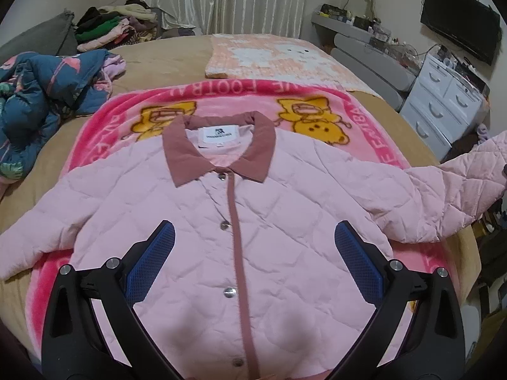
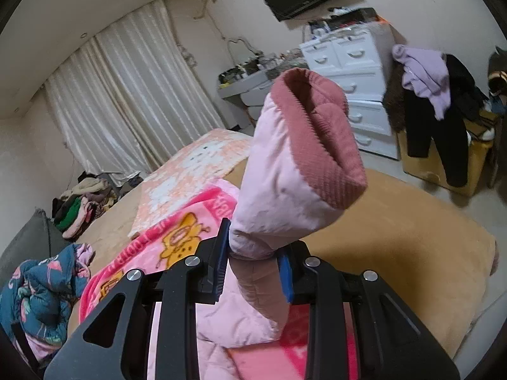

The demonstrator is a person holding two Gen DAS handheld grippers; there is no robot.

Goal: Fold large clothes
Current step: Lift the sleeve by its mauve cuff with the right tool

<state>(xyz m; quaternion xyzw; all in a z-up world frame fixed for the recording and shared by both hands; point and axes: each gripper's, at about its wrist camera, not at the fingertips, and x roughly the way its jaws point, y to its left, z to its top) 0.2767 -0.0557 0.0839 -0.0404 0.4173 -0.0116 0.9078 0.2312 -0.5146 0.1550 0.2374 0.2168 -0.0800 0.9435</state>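
Observation:
A pink quilted jacket with a dusty-rose collar lies front up and buttoned on a pink cartoon blanket on the bed. My left gripper is open and empty, hovering over the jacket's chest, its blue pads either side of the button strip. My right gripper is shut on the jacket's right sleeve near the cuff and holds it up off the bed; the rose cuff stands above the fingers. In the left wrist view that sleeve rises at the right edge.
A blue patterned quilted garment lies crumpled at the bed's left. A pile of clothes sits at the far end. A peach and white blanket lies beyond the jacket. White drawers stand to the right of the bed.

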